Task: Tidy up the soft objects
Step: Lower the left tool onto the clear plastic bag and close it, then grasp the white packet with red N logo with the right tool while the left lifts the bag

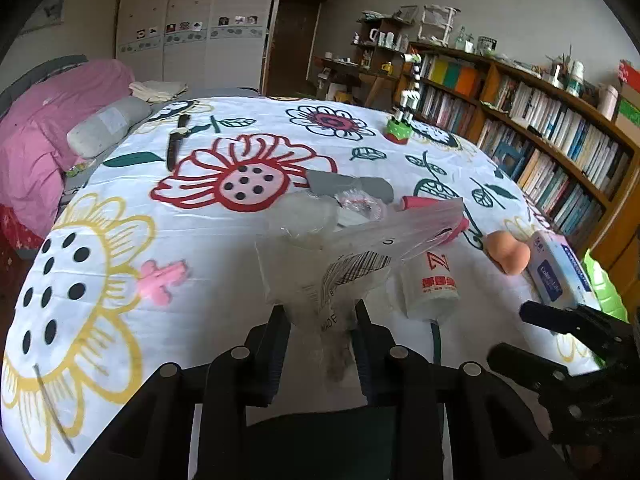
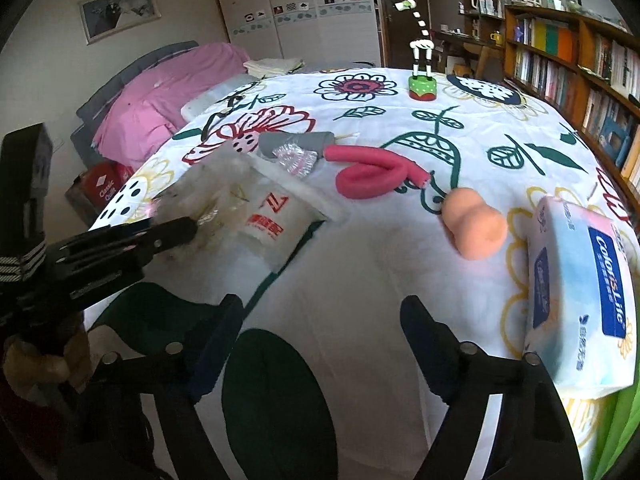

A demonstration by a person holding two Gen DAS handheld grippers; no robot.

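My left gripper [image 1: 320, 316] is shut on the crumpled neck of a clear plastic bag [image 1: 352, 248], held just above the floral cloth; it shows from the side in the right wrist view [image 2: 188, 228]. A white printed bag [image 2: 272, 224] lies under it. A pink foam tube [image 2: 372, 174], a peach sponge [image 2: 476, 228], a tissue pack [image 2: 580, 292] and a grey roll [image 2: 296, 142] lie on the cloth. My right gripper [image 2: 320, 320] is open and empty, short of the sponge.
A giraffe figure on a green base [image 2: 422, 84] stands at the far side. A watch [image 1: 176, 140] lies far left. Bookshelves [image 1: 540, 128] line the right wall. A bed with pink bedding [image 1: 44, 120] is at the left.
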